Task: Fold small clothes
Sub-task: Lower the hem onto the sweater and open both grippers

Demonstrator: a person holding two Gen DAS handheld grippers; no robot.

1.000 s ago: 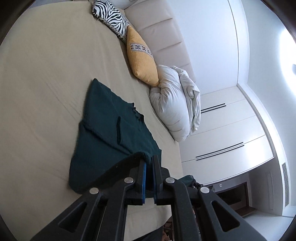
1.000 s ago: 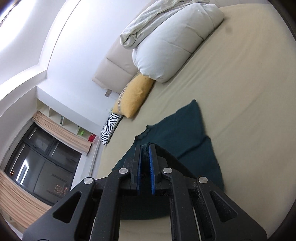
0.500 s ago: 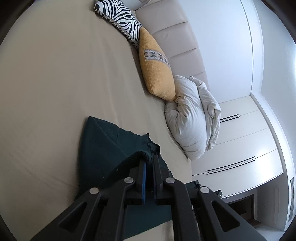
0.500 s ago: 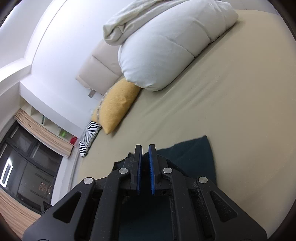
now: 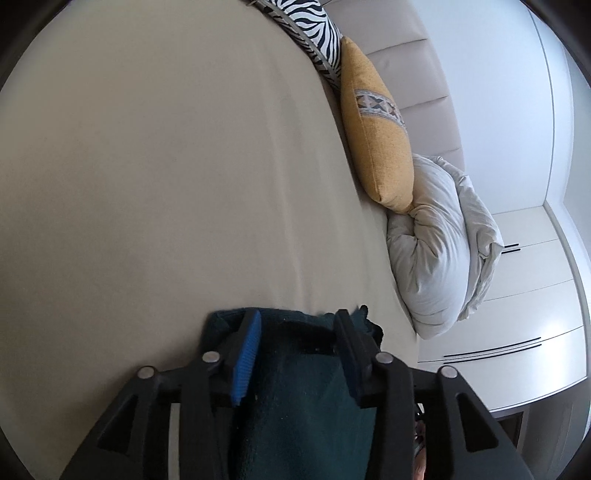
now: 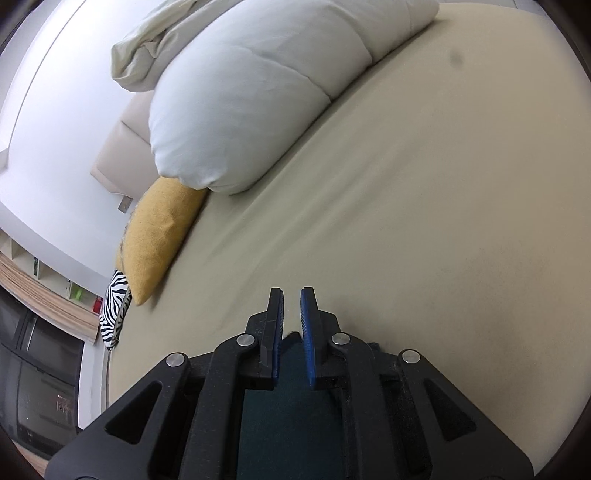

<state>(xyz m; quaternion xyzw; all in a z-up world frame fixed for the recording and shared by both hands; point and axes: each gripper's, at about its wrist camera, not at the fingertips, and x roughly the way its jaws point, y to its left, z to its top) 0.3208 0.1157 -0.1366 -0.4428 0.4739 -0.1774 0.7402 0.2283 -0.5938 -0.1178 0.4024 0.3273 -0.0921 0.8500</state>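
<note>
nearest to me, my left gripper (image 5: 295,347) has its jaws opening, standing well apart with the dark green garment (image 5: 306,406) lying loose between them, so the pads no longer press on it. my right gripper (image 6: 291,325) is opening too, but its jaws are only a narrow slit apart; a bit of the same green cloth (image 6: 288,413) shows low in the gap, and i judge it is no longer pinched, though the margin is slim. the garment sits at the near edge of the beige bed sheet (image 5: 166,166), right under both grippers, bunched into thick layers as far as i can see. most of it is hidden below my fingers, so i cannot tell how neat the fold is or how many folds it holds. i take it one fold has just been laid down and is being let go; smoothing it, and perhaps a further fold, could be left. beyond the cloth the sheet runs bare to the far side, where a yellow cushion (image 5: 376,125), a zebra-striped cushion (image 5: 314,26) and a rolled white duvet (image 6: 266,96) lean on the padded headboard (image 5: 406,48).
</note>
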